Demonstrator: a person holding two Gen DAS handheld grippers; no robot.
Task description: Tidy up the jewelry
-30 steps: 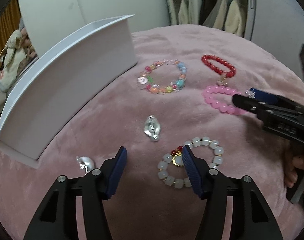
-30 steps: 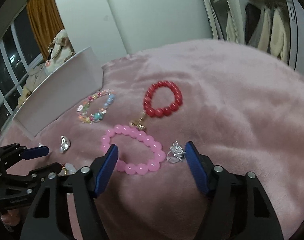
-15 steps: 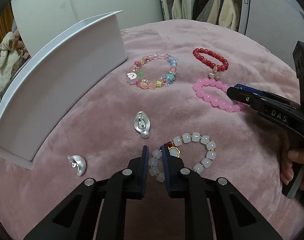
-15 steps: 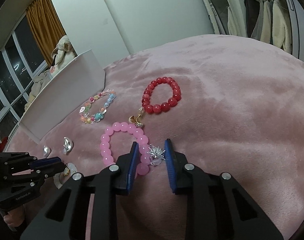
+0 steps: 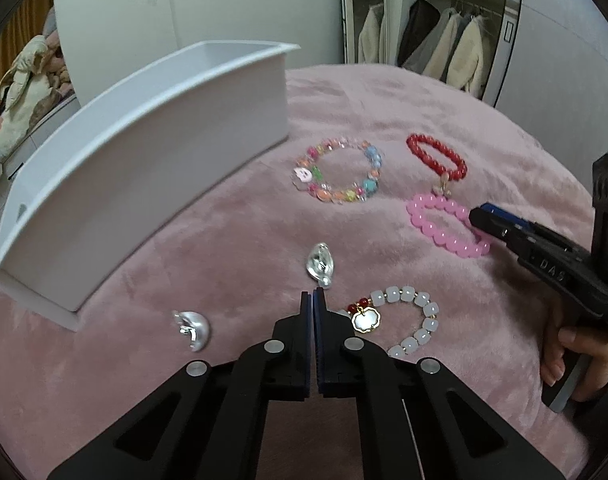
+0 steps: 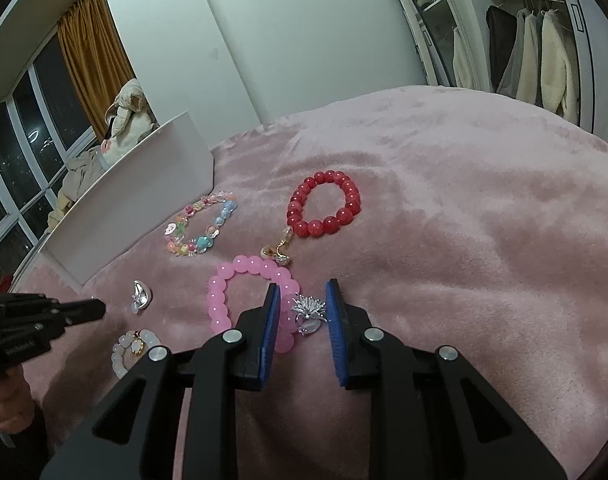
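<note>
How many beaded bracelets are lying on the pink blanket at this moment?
4. Multicoloured bead bracelet nearest the white box; red round-bead bracelet beyond it; pink round-bead bracelet just below the red; white square-bead bracelet beside the left gripper. The box's inside is hidden.

Blanket (image 6: pixel 444 208): plain pink plush. Box (image 5: pixel 151 152): white. Bracelets: 1 red (image 6: pixel 324 208), 1 bright pink (image 5: pixel 444 224), 1 multicoloured pastel beads (image 5: pixel 336 176), 1 milky white with a red bead and gold-rimmed charm (image 5: pixel 408 320). Brooch (image 6: pixel 308 312): silver. Gripper pads (image 6: pixel 268 332): blue on black frames. Curtain (image 6: pixel 91 52): ochre.
</note>
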